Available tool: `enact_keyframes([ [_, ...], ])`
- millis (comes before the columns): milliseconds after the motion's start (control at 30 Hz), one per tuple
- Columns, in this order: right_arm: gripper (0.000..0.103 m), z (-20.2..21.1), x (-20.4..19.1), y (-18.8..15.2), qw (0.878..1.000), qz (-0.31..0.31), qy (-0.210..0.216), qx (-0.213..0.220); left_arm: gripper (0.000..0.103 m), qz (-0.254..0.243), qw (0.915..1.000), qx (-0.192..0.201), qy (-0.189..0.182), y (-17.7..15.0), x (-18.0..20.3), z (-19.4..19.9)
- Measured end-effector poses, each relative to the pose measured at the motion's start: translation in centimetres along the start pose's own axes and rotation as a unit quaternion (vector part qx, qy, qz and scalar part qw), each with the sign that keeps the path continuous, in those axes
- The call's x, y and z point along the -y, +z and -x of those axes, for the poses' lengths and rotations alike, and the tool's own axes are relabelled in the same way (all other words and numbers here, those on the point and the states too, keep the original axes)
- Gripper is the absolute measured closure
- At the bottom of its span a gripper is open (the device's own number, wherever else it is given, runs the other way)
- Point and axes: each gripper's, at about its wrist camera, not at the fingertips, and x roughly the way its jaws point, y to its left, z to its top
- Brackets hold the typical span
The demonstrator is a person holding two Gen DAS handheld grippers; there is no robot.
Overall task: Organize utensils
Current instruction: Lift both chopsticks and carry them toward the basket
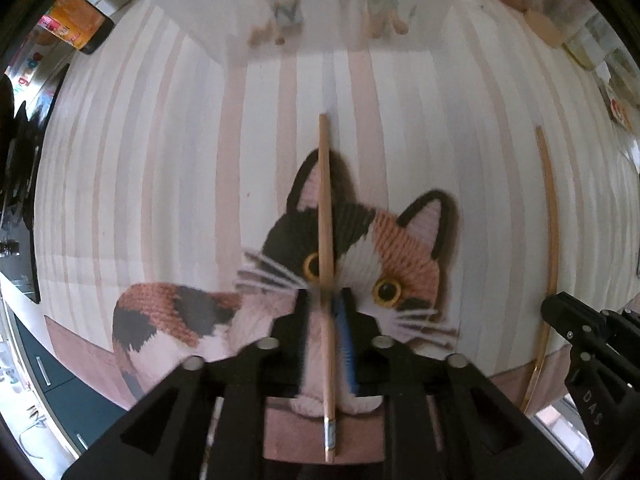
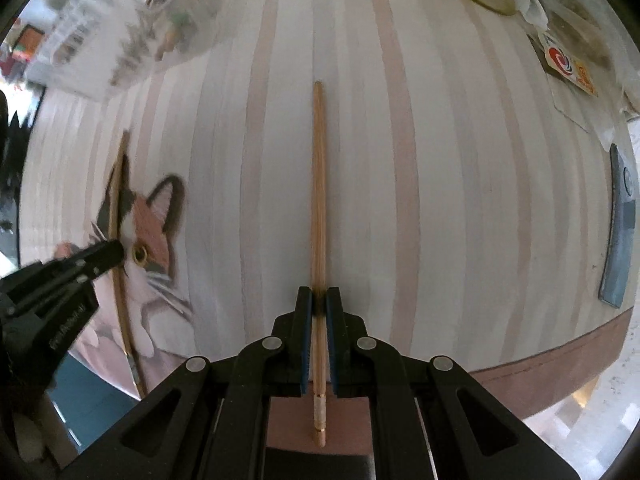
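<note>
Striped cloth [image 2: 440, 200] covers the table. Each chopstick runs straight ahead along its claw's axis: left claw [image 1: 327, 300] pinches one [image 1: 325, 216] over the cat print [image 1: 360, 248]; right claw [image 2: 319, 300] pinches the other [image 2: 318, 184]. Farther off sits a clear bin [image 1: 320, 8].

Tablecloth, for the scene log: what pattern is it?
Tablecloth: pale pink-and-white stripes, clearest in right wrist view.

White letters "DAS" on the black body of the right claw [image 1: 560, 312] in the left wrist view, small white print along the left claw [image 2: 110, 254] too blurred to read
</note>
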Motion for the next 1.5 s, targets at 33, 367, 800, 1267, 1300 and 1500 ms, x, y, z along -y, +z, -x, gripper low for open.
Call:
enact_keyframes([
  [33, 0.093, -0.1, -0.6, 0.5, 1.000, 0.005, -0.006, -0.006, 0.079, 0.001, 1.0000, 0.000, 0.000, -0.3, -0.3, -0.1],
  [367, 0.085, -1.1, -3.8, 0.3, 1.000, -0.015, -0.010, -0.004, 0.079, 0.008, 0.9997, 0.008, -0.022, -1.2, -3.6, 0.3],
  [800, 0.096, 0.9, -1.9, 0.9, 0.999, -0.036, -0.025, 0.032, 0.099, -0.006, 0.9994, 0.021, -0.027, -1.3, -1.9, 0.8],
  [1267, 0.096, 8.9, -1.8, 1.3, 0.995, -0.014, 0.005, 0.097, 0.099, -0.014, 0.9914, 0.124, -0.038, -1.9, -0.2, 9.8],
  [1300, 0.096, 9.8, -1.7, 1.4, 0.994, -0.015, 0.009, 0.106, 0.099, -0.014, 0.9901, 0.133, -0.042, -1.9, -0.2, 10.7],
  [1500, 0.096, 14.3, -1.8, 2.5, 0.988, -0.020, 0.027, 0.150, 0.099, -0.016, 0.9822, 0.178, -0.057, 0.1, -1.6, 15.2],
])
